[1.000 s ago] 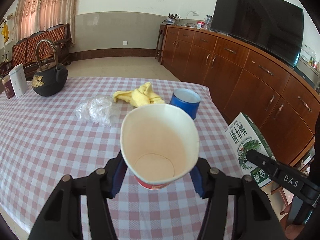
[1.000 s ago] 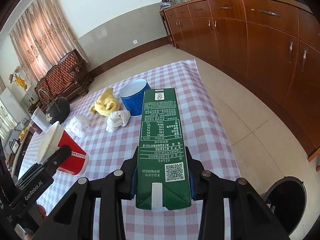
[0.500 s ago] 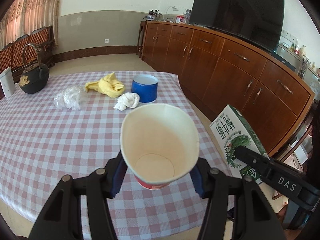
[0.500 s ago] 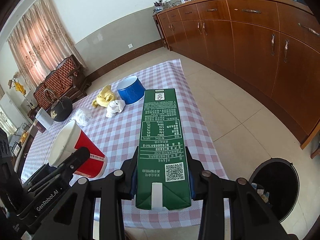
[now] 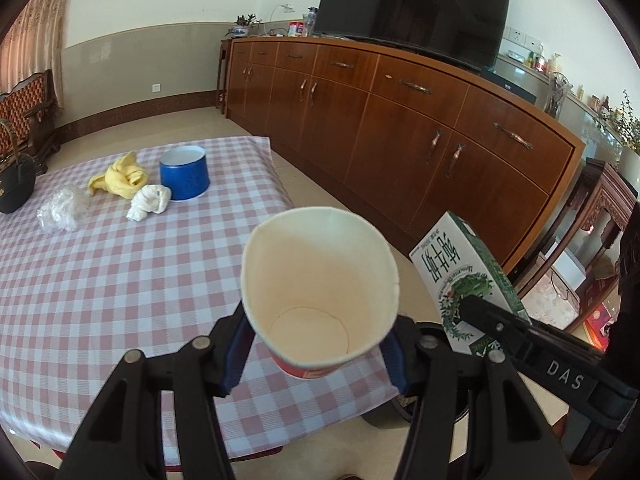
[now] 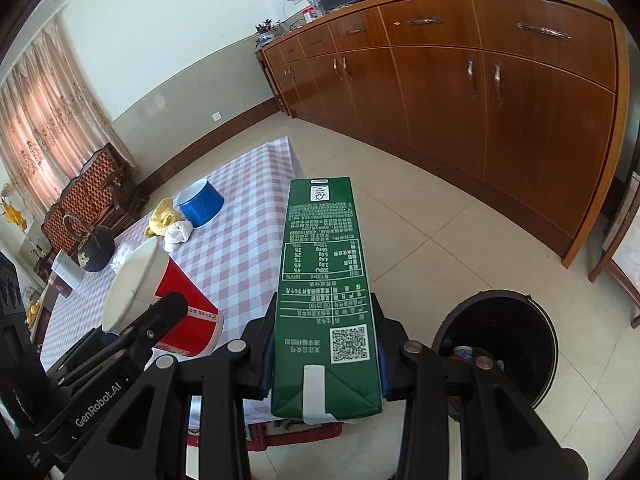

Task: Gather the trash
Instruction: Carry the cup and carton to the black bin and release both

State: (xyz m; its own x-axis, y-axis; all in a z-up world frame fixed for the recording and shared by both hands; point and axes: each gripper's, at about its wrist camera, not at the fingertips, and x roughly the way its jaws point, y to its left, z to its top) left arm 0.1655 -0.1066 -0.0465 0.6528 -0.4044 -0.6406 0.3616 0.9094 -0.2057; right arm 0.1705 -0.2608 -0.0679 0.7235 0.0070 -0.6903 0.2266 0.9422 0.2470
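My left gripper (image 5: 316,354) is shut on a red paper cup (image 5: 320,280), empty inside, held over the table's near right corner; the cup also shows in the right wrist view (image 6: 160,300). My right gripper (image 6: 324,364) is shut on a green milk carton (image 6: 324,280), held above the floor past the table edge; the carton also shows in the left wrist view (image 5: 464,280). A black trash bin (image 6: 500,344) stands on the floor just right of the carton, with some trash inside.
On the checked table (image 5: 100,280) lie a blue cup (image 5: 185,172), a yellow cloth (image 5: 120,178), a white crumpled tissue (image 5: 148,202), a clear plastic wad (image 5: 60,208) and a black kettle (image 5: 14,184). A long wooden cabinet (image 5: 400,128) runs along the right.
Both grippers have pulled back from the table and swung right with their loads. The table items look farther away, and the trash bin has come into full view by the carton.
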